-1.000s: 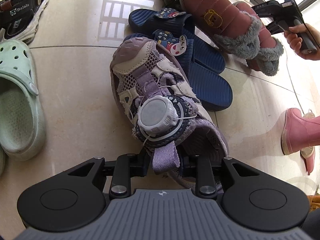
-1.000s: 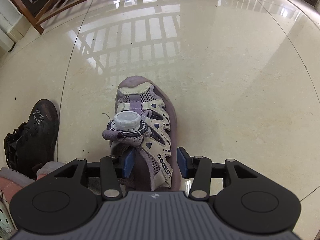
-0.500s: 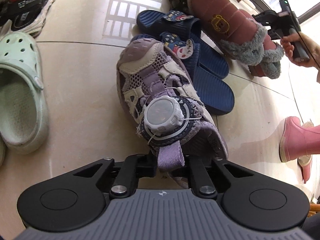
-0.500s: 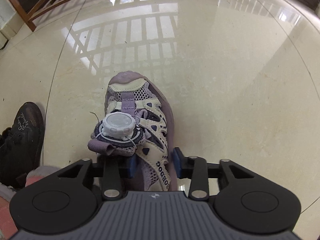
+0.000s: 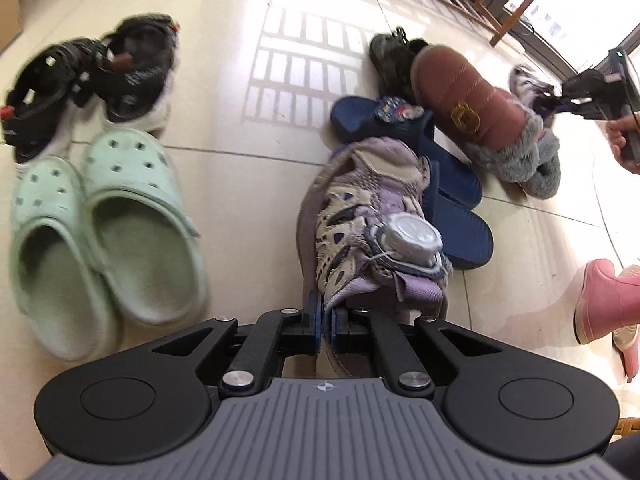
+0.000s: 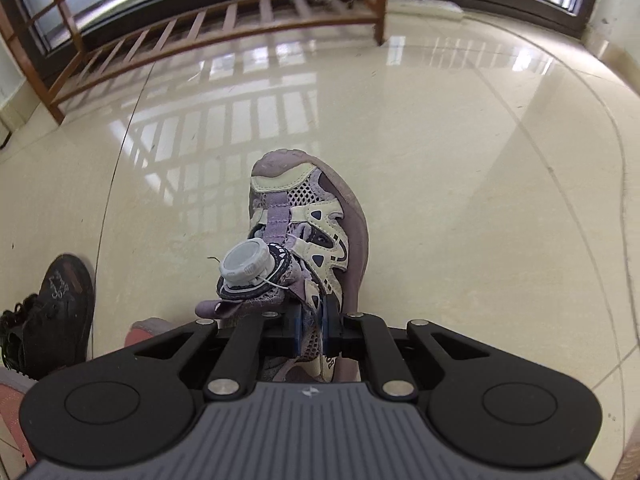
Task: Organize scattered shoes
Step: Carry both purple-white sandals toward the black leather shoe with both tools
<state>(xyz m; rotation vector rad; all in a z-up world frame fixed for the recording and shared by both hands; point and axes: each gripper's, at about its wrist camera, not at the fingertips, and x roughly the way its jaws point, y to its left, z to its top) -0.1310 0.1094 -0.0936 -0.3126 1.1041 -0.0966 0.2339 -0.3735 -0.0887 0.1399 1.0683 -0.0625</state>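
Note:
In the left wrist view, a purple and cream sandal [image 5: 360, 208] with a grey dial hangs toe-down over the tiled floor. My left gripper [image 5: 326, 322] is closing, its pads pressing on the sandal's heel collar. The matching purple sandal [image 6: 312, 232] fills the middle of the right wrist view, lifted off the floor. My right gripper [image 6: 311, 326] is closing too, pads pinching the sandal's side strap near the heel. From the left wrist view the right gripper [image 5: 588, 94] shows at the far right, held by a hand [image 5: 622, 142].
Mint green clogs [image 5: 108, 232] and black sandals [image 5: 88, 76] lie at the left. Navy slides [image 5: 452, 200], brown furry boots [image 5: 480, 120] and a pink boot [image 5: 604, 300] lie at the right. A black shoe [image 6: 52, 312] is at the lower left; a wooden rack [image 6: 200, 32] stands behind.
Both grippers have shut on their purple sandals and risen with them. The left sandal has rolled onto its side and the right sandal has come off the floor.

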